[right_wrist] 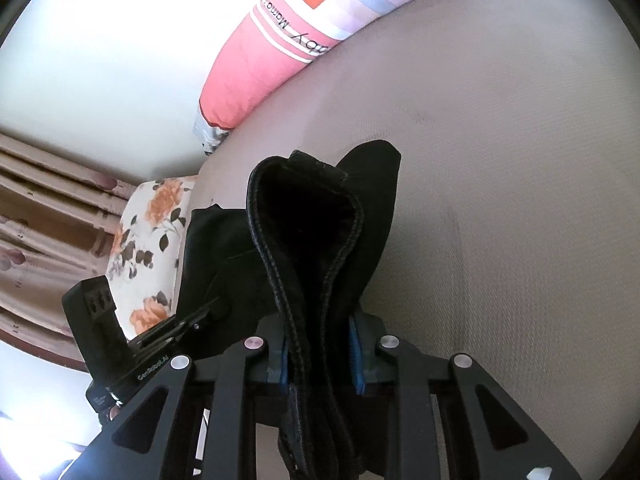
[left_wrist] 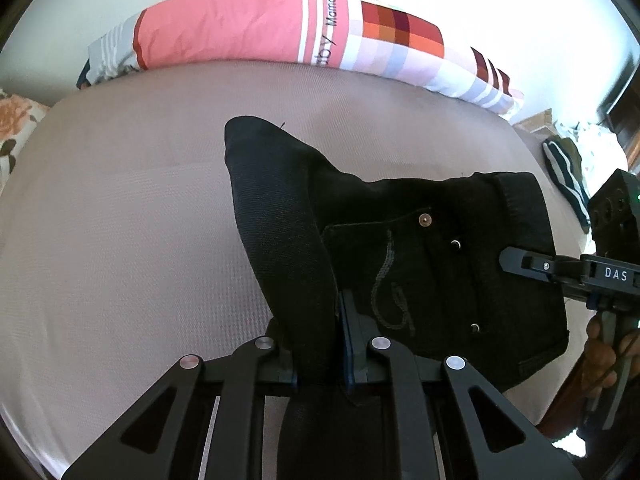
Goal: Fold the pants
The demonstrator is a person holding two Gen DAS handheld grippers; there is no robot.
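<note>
Both left fingers (left_wrist: 292,344) and right fingers (right_wrist: 358,356) clamp black pants (left_wrist: 420,248) between them.

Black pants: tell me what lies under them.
The black pants rest on a beige mattress, bare around them. Whatever sits directly beneath the cloth is covered, and the lifted edges hide more of it.

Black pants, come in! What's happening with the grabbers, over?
Left gripper shut on black denim pants. Right gripper shut on their stitched edge. Pants lifted over beige mattress. Nothing in the way.
</note>
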